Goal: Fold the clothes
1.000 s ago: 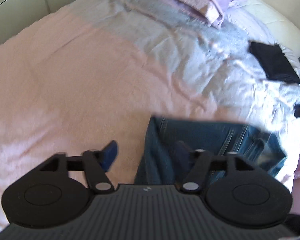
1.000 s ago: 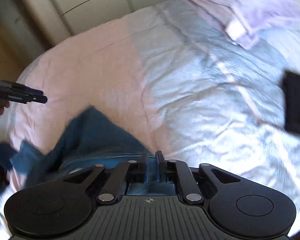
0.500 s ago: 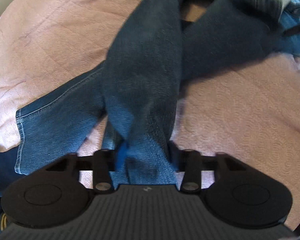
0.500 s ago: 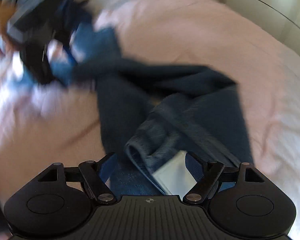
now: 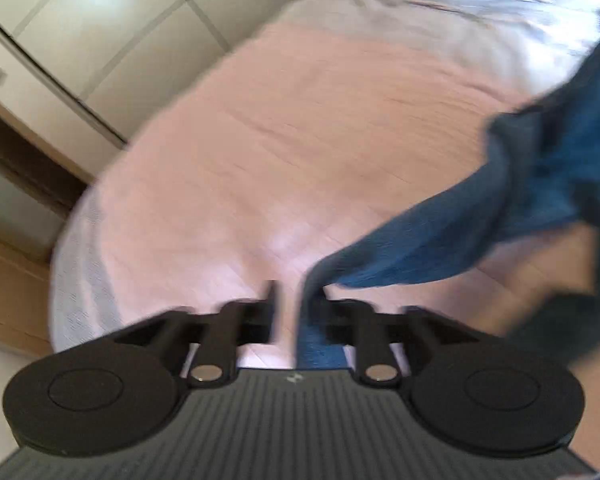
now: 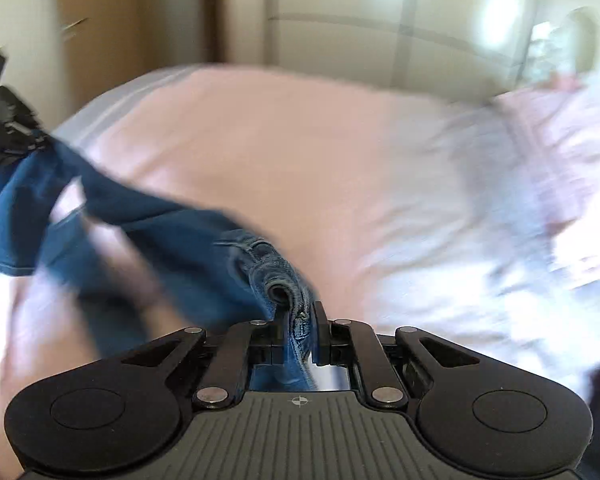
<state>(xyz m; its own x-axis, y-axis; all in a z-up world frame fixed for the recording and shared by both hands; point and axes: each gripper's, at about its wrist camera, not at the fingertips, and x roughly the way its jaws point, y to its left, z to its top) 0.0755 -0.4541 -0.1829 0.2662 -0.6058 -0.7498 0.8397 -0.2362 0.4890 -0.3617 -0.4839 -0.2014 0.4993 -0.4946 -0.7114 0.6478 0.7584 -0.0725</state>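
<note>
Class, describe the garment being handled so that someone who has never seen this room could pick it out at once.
Start with the big bed under its pale pink cover. Above it a pair of blue denim jeans hangs stretched between the left hand-held gripper and the right hand-held gripper. It is the only dark blue, heavy cloth; the other fabrics near the pillows are pale lilac.

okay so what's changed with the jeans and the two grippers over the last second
Half a second ago both grippers were open over the jeans heaped on the bed. Now the right gripper has shut on a bunched edge of the jeans, and the left gripper has narrowed around another part. The jeans have come up off the pink bedspread and hang between them. The bedding stayed put.
</note>
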